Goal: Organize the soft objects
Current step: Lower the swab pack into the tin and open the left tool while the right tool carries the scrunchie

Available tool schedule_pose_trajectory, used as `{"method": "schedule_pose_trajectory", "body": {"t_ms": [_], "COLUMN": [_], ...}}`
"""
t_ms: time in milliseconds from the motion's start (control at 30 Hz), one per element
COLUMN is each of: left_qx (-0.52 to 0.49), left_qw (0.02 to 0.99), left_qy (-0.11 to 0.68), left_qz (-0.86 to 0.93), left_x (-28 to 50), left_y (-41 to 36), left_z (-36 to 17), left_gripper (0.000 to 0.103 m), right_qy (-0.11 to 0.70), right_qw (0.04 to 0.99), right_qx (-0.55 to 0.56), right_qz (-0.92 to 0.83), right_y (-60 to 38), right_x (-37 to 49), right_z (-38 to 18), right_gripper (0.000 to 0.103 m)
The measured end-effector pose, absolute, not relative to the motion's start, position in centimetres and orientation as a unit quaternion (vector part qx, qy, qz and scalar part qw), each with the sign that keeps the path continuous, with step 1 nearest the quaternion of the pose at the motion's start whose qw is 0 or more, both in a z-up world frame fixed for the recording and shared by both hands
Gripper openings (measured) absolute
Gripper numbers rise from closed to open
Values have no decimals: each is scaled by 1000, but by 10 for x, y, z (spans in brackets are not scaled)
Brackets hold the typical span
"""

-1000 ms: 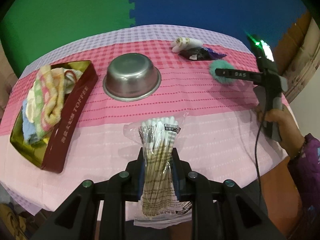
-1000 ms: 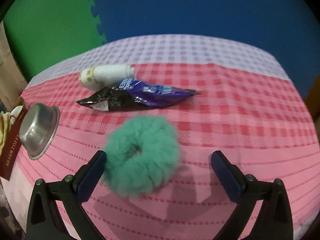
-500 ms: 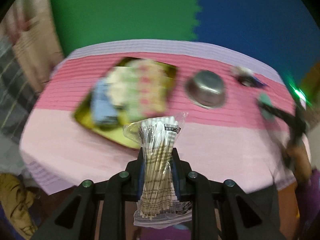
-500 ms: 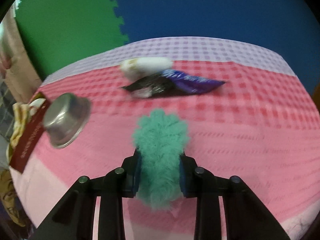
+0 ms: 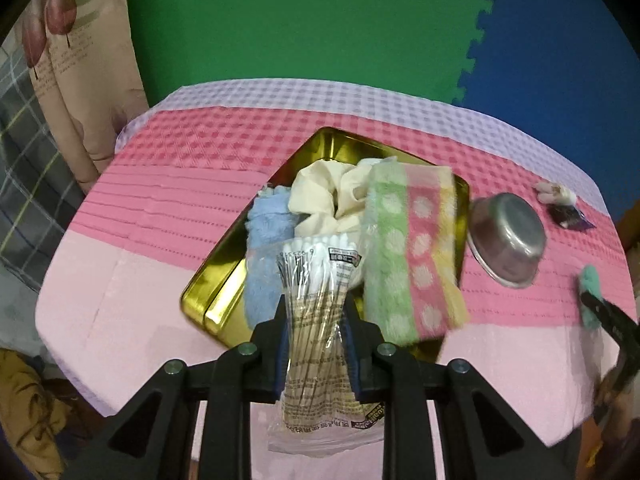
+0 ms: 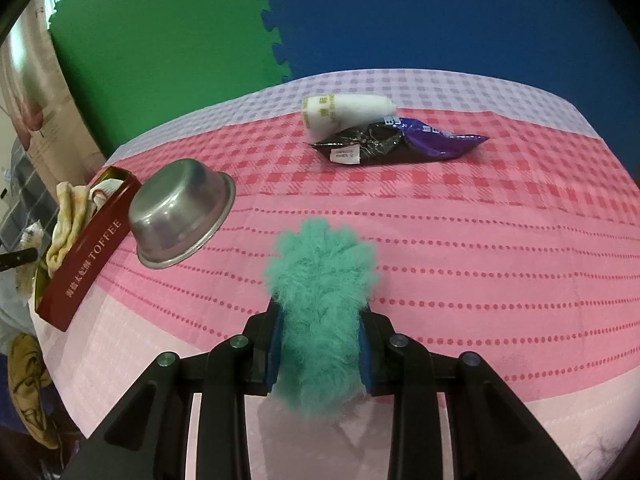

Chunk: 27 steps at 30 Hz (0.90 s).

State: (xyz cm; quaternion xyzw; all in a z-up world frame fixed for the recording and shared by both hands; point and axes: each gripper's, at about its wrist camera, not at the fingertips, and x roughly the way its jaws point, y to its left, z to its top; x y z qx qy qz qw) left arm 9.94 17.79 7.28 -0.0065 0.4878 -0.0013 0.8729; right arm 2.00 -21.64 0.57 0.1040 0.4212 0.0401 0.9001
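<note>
My left gripper (image 5: 316, 320) is shut on a clear bag of cotton swabs (image 5: 316, 312) and holds it above the near end of a gold toffee tin (image 5: 324, 144). The tin holds a blue cloth (image 5: 268, 224), a cream cloth (image 5: 320, 196) and a striped dotted towel (image 5: 412, 248). My right gripper (image 6: 320, 332) is shut on a fluffy teal scrunchie (image 6: 320, 280) above the pink tablecloth. The scrunchie (image 5: 590, 292) also shows at the right edge of the left wrist view. The tin's red side (image 6: 86, 264) is at the left of the right wrist view.
An upturned steel bowl (image 6: 180, 212) sits between the tin and the scrunchie; it also shows in the left wrist view (image 5: 506, 236). A white roll (image 6: 344, 114) and a dark purple snack packet (image 6: 400, 142) lie at the far side of the table.
My left gripper has swung left with the swab bag and now sits over the tin. My right gripper closed on the teal scrunchie and lifted it, turning left.
</note>
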Motion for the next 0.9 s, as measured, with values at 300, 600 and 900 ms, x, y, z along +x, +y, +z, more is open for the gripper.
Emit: {"method": "schedule_pose_trajectory", "body": {"t_ms": [300,600,900], "left_qx": [-10,-84,-115], "left_qw": [871,887,881], "left_qy": [491,454,452], "left_qz": [-25,5,74], "left_x": [128,107,6], "left_y": [169,190,206], "left_z": [45,92,87], "left_gripper": [37,42,43], "right_qy": [425,431,410], "right_qw": [901,898,899], "right_qx": [78,72,94], "right_qz": [40,48,125], "right_y": [-207,-207,-163], "right_x": [22,23,44], "right_z": [3,3,67], "right_gripper": [28,28,28]}}
